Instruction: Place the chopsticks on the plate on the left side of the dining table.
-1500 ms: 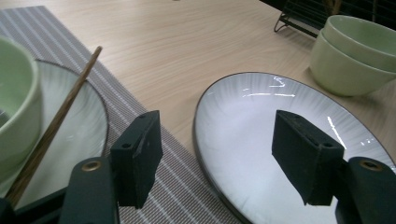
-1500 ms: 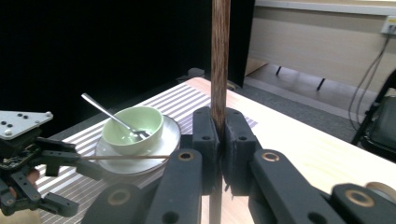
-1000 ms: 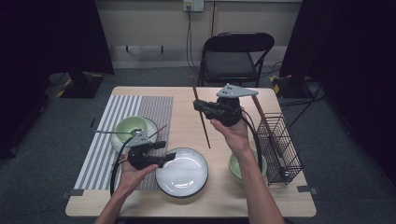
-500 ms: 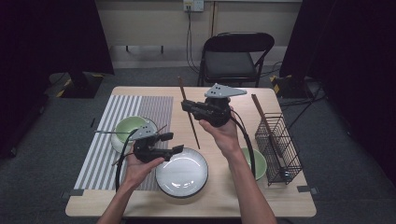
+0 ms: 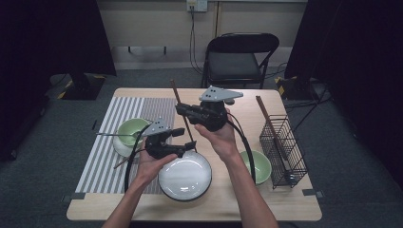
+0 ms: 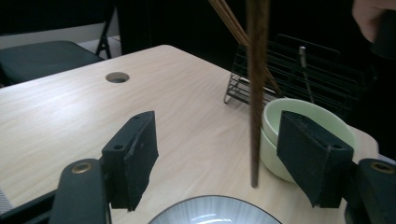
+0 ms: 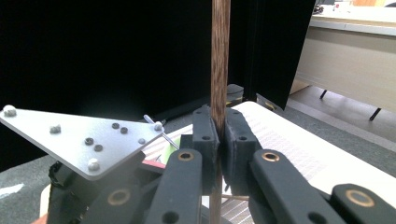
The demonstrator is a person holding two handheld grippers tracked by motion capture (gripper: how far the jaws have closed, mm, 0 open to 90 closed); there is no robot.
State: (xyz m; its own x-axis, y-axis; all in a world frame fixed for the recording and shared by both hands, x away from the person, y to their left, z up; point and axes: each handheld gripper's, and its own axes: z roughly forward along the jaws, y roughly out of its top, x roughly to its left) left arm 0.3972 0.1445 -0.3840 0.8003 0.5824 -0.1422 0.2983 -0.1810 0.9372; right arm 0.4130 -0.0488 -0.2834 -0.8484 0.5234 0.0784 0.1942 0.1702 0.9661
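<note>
Clearly the chopstick [image 5: 182, 112] is the thing in hand: a dark brown stick clamped between the closed jaws of the right gripper [image 5: 182, 112], held in the air above the table's middle. Its long axis runs nearly upright, tilted a little, the top leaning toward the far edge and the lower end pointing down toward the plate [image 5: 185, 175].

From the left gripper [image 5: 186, 141] the stick lies just ahead and slightly above: in the left gripper view the chopstick [image 6: 255, 93] hangs between the two pads, nearer the right-hand one, touching neither. Those jaws stand wide and have just been opening further, with the stick's lower end in the gap but not gripped. The left hand is therefore the nearer free one, and, judging by this, any handover turns on closing across that vertical shaft without knocking it askew.

Around them: the plate sits at the near edge, its rim just under the stick's tip. A green bowl [image 5: 258, 166] rests right of the plate, and beyond it a black wire basket [image 5: 284, 147] at the right edge holds another chopstick [image 5: 270, 126] leaning out of it. A second green bowl [image 5: 130, 133] stands on the striped mat [image 5: 109, 137] at the left, with a thin metal utensil [image 5: 111, 134] across it. Nothing lies between the left pads and the stick.
</note>
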